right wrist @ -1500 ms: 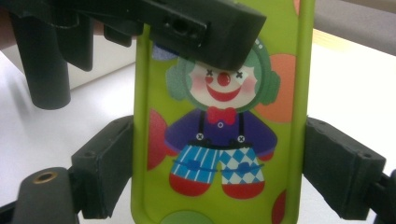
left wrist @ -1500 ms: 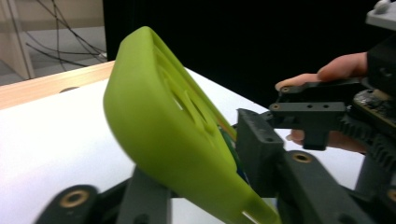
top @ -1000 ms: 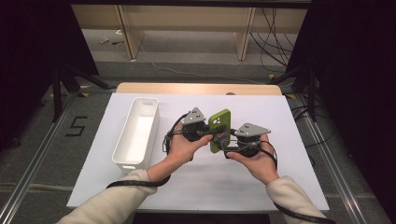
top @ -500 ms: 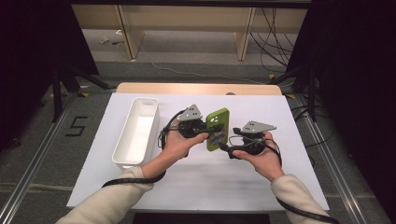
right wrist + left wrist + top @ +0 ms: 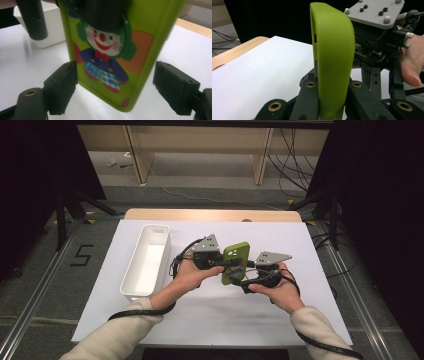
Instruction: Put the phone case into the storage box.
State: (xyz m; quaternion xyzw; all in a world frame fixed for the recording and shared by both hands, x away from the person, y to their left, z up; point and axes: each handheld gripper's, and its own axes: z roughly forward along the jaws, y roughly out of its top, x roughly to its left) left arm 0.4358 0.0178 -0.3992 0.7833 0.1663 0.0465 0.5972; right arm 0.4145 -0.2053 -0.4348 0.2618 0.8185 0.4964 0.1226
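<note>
I have bare white tabletop (image 5: 220, 320) on the near side of both hands and a broad strip to the right. On the left, the white bin (image 5: 146, 261) stands lengthwise, just beside my left hand (image 5: 189, 274), blocking a sideways pass there. Between the grippers, the green phone case (image 5: 235, 263) stands upright, closing the middle gap.
</note>
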